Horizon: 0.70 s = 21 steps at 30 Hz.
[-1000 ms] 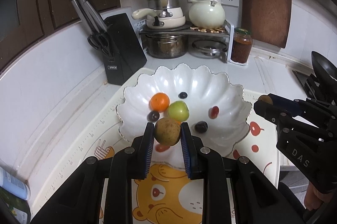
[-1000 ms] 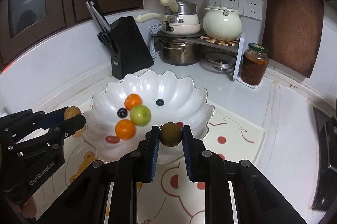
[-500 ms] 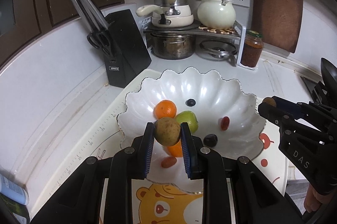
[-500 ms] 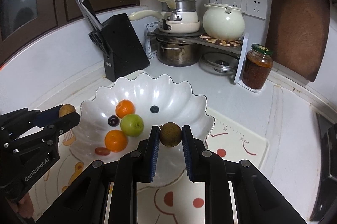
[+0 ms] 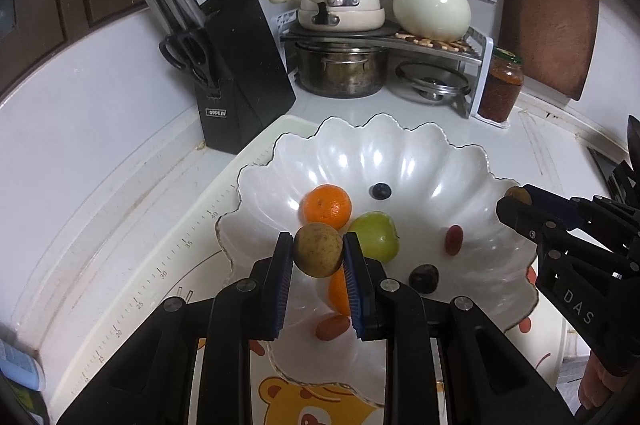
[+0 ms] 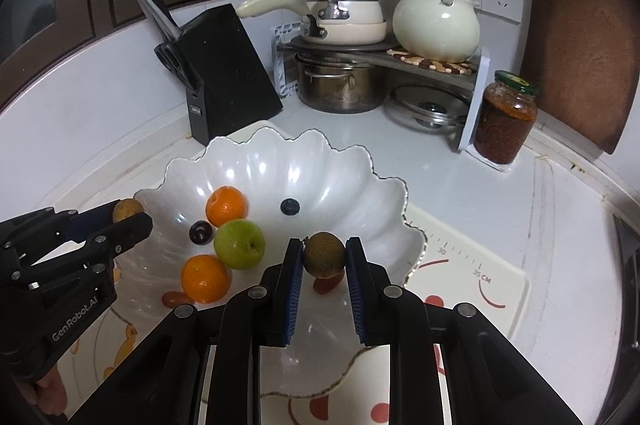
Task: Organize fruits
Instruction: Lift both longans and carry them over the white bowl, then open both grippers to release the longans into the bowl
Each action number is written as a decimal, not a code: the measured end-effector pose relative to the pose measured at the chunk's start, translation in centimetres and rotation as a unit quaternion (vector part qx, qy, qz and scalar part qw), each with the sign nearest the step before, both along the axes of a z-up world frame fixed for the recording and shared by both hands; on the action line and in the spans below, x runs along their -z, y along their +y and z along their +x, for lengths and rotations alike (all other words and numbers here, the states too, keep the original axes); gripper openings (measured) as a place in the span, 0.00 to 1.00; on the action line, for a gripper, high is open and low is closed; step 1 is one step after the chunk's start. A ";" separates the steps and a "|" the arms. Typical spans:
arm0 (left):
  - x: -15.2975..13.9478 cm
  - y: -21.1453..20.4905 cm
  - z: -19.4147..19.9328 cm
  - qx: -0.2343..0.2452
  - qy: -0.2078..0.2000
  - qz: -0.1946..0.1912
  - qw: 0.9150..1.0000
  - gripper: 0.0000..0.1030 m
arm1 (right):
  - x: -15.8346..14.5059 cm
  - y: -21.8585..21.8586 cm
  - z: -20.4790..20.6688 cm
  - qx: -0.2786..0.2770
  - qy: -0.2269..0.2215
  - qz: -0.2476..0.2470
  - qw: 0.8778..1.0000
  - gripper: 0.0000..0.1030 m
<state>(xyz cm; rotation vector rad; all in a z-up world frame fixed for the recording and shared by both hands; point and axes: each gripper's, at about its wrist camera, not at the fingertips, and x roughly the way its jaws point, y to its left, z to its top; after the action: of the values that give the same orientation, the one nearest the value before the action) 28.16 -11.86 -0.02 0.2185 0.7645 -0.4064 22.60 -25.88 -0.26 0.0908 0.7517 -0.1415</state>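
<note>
Over the near rim of the white scalloped bowl [image 5: 400, 153], left wrist view: your left gripper [image 5: 318, 257] is clamped on a small tan, speckled fruit [image 5: 318, 255], pads pressing both its sides, and it hangs above the fruit already in the bowl. Inside lie an orange [image 5: 326, 206], a green apple [image 5: 374, 235], a blueberry [image 5: 380, 190], a red grape [image 5: 454, 239], a dark plum [image 5: 424, 278], a second orange partly hidden behind the pads, and a red oblong piece low by the near wall. The bowl stands on a cartoon-print mat [image 5: 316, 405] on the counter [image 5: 400, 113]. Right wrist view: your right gripper [image 6: 323, 257] is clamped on a brownish-green round fruit [image 6: 324, 254], held over the bowl's near right side, just inside the rim. The left gripper shows at the left edge, its fruit at the bowl's rim. Judgement: most of the job looks done, since seven pieces sit in the bowl and no loose fruit shows on the mat. Left for you: set down and release both held fruits, ideally onto bare porcelain so nothing rolls.
</note>
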 end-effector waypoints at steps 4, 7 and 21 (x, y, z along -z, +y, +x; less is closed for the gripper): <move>0.4 0.1 0.4 -0.001 0.008 -0.002 1.000 0.25 | 0.4 0.1 0.4 -0.004 0.007 0.002 1.000 0.22; 0.4 0.3 0.4 -0.003 0.006 -0.001 1.000 0.32 | 0.5 0.2 0.4 -0.004 0.008 0.001 1.000 0.22; -0.2 1.7 -0.6 -0.031 -0.007 0.003 0.999 0.65 | -0.9 0.6 -1.2 0.038 -0.017 -0.037 0.998 0.71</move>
<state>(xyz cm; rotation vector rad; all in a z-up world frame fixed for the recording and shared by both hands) 27.59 -10.17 0.21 0.2017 0.7568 -0.3438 21.43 -25.31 0.61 0.0506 0.7083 -0.2402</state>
